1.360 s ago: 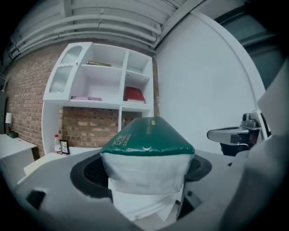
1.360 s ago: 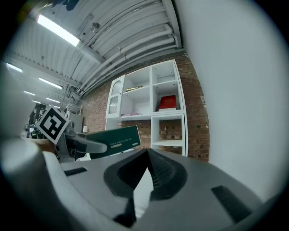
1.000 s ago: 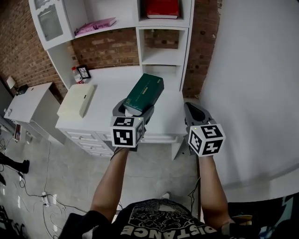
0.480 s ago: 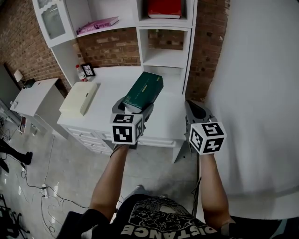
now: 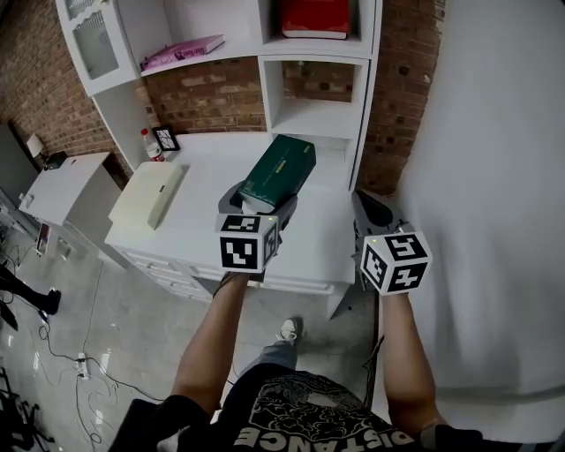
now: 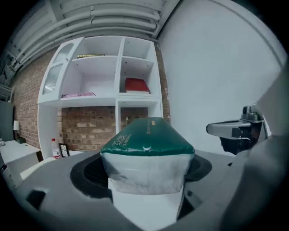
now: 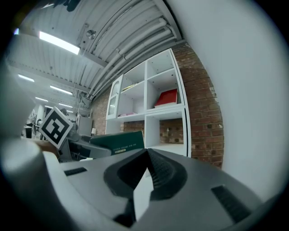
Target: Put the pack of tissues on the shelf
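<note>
The pack of tissues (image 5: 281,171) is a dark green block with a white end. My left gripper (image 5: 259,201) is shut on its near end and holds it tilted above the white desk (image 5: 207,225), pointing toward the shelf unit (image 5: 320,118). In the left gripper view the pack (image 6: 146,144) fills the space between the jaws, with the shelf unit (image 6: 135,97) behind it. My right gripper (image 5: 372,212) hovers past the desk's right front corner, shut and empty. From the right gripper view (image 7: 145,158) the pack (image 7: 118,142) shows to the left.
A cream box (image 5: 148,194) lies on the desk's left part, with a bottle (image 5: 148,144) and a small frame (image 5: 164,139) behind it. A red book (image 5: 309,18) and a pink book (image 5: 181,51) lie on upper shelves. A white wall (image 5: 494,132) closes the right side.
My left gripper has carried the pack a little to the right and toward the shelf unit. The right gripper has barely shifted. The person has stepped forward.
</note>
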`<state>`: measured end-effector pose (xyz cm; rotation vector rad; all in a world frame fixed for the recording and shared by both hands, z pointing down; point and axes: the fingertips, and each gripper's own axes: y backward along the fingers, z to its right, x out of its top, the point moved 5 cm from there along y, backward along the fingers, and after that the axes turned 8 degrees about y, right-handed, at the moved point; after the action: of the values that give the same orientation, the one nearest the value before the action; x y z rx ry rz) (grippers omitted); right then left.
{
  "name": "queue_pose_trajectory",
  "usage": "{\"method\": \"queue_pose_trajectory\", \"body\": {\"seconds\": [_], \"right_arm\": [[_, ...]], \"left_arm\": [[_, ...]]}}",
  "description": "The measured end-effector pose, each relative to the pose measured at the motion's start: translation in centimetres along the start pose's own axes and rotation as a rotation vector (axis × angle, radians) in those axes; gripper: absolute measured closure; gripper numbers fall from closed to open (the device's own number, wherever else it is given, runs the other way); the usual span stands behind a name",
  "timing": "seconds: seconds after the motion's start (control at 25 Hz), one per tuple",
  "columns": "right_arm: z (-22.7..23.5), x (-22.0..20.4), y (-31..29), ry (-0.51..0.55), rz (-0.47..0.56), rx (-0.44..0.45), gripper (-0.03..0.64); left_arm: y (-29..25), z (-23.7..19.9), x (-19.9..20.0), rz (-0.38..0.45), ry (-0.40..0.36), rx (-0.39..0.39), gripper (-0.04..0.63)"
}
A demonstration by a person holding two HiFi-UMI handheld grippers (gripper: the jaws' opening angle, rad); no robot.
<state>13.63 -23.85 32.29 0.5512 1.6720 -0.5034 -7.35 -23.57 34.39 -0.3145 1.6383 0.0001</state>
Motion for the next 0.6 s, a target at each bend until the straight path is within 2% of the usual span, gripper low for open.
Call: {"method": "queue_pose_trajectory", "body": {"seconds": [0.6], "right_arm": [[5.1, 0.5, -13.2, 0.031, -0.037, -0.029, 0.614]], "left_arm": [[-14.4, -4.8, 4.2, -0.013, -0.018, -0.073, 0.147]]}}
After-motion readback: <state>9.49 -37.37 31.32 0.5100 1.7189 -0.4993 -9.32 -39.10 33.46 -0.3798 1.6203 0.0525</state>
